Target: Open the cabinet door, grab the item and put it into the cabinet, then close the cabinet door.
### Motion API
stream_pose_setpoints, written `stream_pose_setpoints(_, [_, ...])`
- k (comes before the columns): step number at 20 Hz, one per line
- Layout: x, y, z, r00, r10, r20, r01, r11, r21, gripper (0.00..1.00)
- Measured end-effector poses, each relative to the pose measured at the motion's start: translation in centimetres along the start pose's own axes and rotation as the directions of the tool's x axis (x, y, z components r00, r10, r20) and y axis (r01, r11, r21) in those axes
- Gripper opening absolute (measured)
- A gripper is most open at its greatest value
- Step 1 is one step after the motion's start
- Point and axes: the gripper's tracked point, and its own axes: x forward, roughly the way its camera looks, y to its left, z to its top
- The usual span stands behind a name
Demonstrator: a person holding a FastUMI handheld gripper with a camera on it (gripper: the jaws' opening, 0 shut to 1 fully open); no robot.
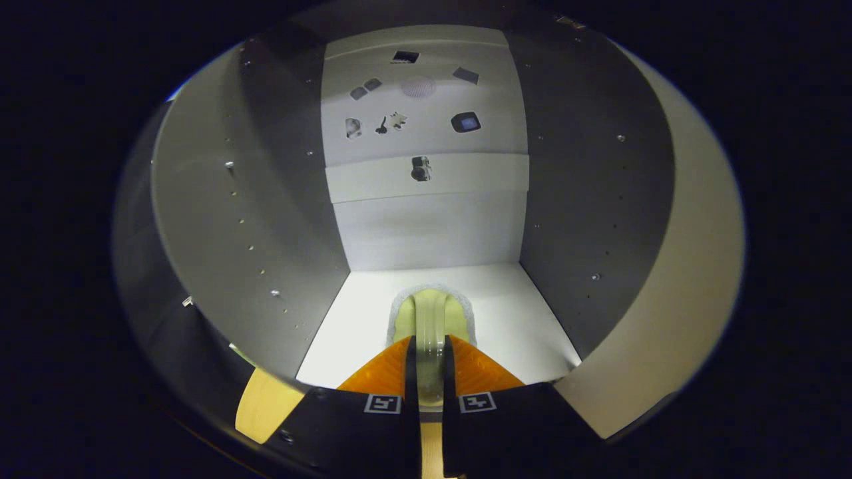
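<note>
Smooth white cabinet [466, 313] floor; fingers [430, 359] clamp glossy pale curved item [429, 319].

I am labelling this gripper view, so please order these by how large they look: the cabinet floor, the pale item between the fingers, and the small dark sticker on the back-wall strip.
1. Cabinet floor, largest.
2. Pale item, gripped between the fingers; nearness enlarges it.
3. Small dark sticker, smallest, though farthest away.

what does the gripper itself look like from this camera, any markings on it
The gripper shows as two narrow fingers converging forward from a broad dark body. Each finger base carries a small square black-and-white fiducial tag. The jaws stand close together, with ridged, textured outer faces tapering to the tips. No cables or sleeve are visible.
</note>
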Motion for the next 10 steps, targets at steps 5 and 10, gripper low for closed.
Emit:
stream_pose_setpoints(5, [4.0,-0.3,-1.3,0.999,-0.011,-0.048,0.01,1.0,-0.024,0.16])
stream_pose_setpoints(10, [5.8,-0.6,-2.2,0.997,-0.021,-0.071,0.018,0.999,-0.032,0.17])
